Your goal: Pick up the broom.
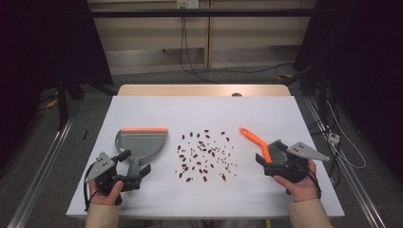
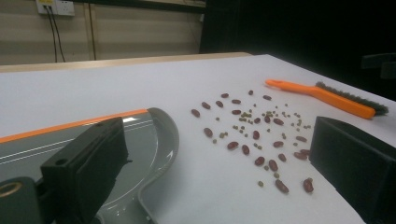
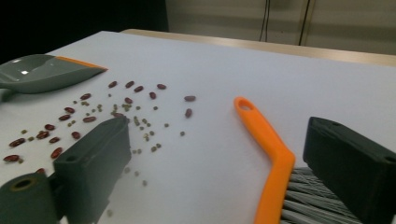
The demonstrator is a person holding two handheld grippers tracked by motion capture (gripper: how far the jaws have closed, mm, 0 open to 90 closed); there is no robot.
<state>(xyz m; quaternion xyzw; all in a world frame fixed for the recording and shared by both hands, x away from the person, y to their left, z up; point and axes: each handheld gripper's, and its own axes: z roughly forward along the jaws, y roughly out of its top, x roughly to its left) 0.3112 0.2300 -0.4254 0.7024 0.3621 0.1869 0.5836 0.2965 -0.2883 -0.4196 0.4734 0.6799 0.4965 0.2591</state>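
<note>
Both tools stand wide and hold nothing: the left tool (image 1: 134,174) sits at the near end of the grey dustpan (image 1: 141,143), its jaws to either side of the handle, and the right tool (image 1: 274,159) hovers over the bristle end of the orange brush (image 1: 256,141). Between them, farther in on the white tabletop (image 1: 204,111), red beans (image 1: 205,154) and small green ones lie scattered and loose. Judging by that, nothing has been swept; gripping both implements, gathering the beans and getting them into the pan all remain. Cables hang beyond the far edge.
</note>
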